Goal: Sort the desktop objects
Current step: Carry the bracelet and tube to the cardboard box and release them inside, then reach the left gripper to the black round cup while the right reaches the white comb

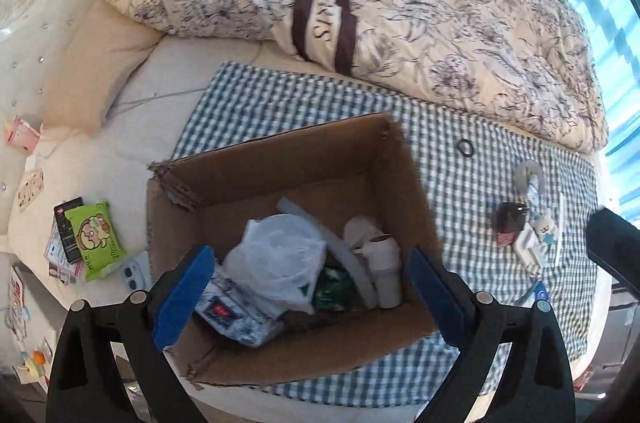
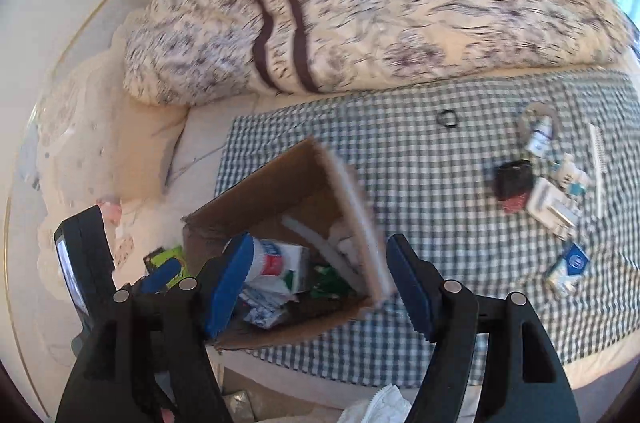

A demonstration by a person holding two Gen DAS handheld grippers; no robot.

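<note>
We're over a bed here, a checked cloth [image 1: 304, 91] spread across the mattress, and a flowered quilt [image 1: 440, 3] with two dark stripes bunched up along the far side. A tan pillow [image 1: 92, 63] lies to the left.

Centre stage, an open cardboard box [image 1: 280, 175] sits on the checked cloth. Inside it: a clear plastic bag [image 1: 276, 255], a blue-and-white packet [image 1: 236, 315] tucked under it, a pale curved tube [image 1: 340, 247], a white cylinder [image 1: 386, 271] and something green [image 1: 336, 287] at the bottom.

The left gripper [image 1: 312, 299] hangs right above the box, blue pads spread wide, nothing between them. The right gripper [image 2: 316, 287] is out over the box's near right corner, jaws also wide apart and empty; that view is smeared with motion blur.

Out on the cloth to the right, well apart from the box, there's a cluster of loose items: a small dark pouch [image 2: 514, 179], a white block [image 2: 554, 209] just beside it, a little white bottle [image 2: 540, 137] lying on a grey ring, a white comb [image 2: 598, 159] and a blue-and-white packet [image 2: 570, 265] nearer the cloth's edge. A black hair tie [image 1: 465, 147] lies alone between the box and the quilt.

Off the cloth on the left, a green wipes pack [image 1: 96, 243] rests on the bare sheet beside a dark booklet [image 1: 68, 227].
</note>
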